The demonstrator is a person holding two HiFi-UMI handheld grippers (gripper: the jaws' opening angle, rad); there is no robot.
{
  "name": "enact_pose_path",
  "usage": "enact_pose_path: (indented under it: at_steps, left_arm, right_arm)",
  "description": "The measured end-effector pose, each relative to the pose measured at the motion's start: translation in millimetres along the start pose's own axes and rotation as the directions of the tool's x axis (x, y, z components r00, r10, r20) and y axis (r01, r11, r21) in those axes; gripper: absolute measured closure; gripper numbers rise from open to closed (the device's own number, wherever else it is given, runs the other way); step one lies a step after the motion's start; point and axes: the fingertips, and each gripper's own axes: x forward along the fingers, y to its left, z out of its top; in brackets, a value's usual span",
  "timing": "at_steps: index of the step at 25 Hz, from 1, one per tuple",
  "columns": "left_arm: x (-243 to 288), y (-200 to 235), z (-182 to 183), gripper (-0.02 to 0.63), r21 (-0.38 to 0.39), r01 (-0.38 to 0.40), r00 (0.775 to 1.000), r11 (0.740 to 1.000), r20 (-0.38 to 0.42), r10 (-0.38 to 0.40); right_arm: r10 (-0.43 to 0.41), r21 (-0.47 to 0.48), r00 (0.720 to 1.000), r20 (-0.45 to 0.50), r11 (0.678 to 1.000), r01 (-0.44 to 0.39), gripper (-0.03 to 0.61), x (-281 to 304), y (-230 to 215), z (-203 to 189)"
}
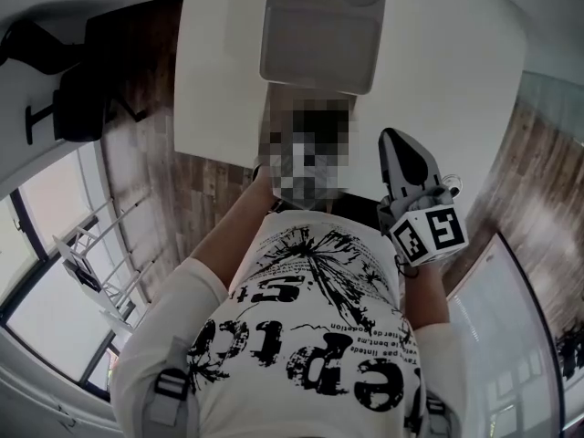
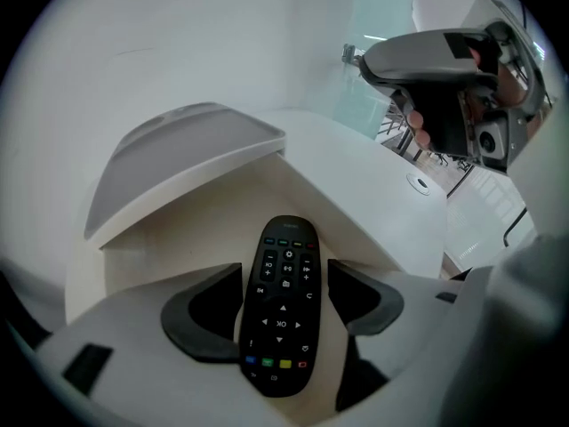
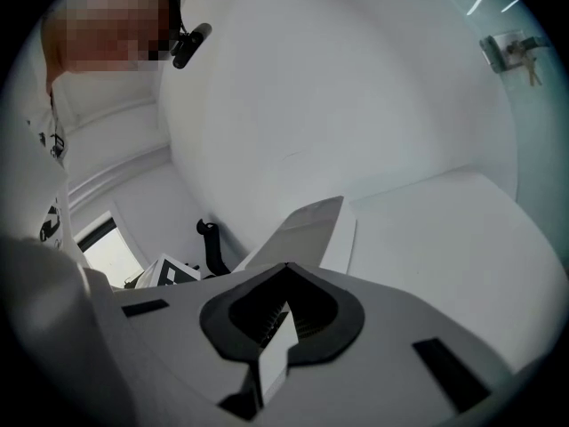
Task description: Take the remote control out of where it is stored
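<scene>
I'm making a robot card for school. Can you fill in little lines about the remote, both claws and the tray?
Remote: black, buttons facing up, lying in the hollow below the tray
Tray: grey, tilted, on the white table
Left claw: open, one jaw each side of the remote, not squeezing
Right claw: shut, empty, apart from the tray
</scene>
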Motion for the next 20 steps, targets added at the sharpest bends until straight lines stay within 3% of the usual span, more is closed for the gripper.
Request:
enact_pose_path:
  at_steps: [13, 20]
  left_arm:
    - [-4, 5, -4, 0.347, -0.016, 0.019, 0.999, 1.0, -0.05, -0.02]
    - [-25, 17, -1, 0.348, -0.069, -0.007, 1.0, 0.998, 0.024, 0.009]
  right_arm:
    - [-0.125, -0.026, 0.992, -0.035, 0.992, 0.124, 0.584, -14, -21, -8]
    - [-0.171, -0.05, 0.985, -0.033, 0.984, 0.169, 0.584, -18, -20, -4]
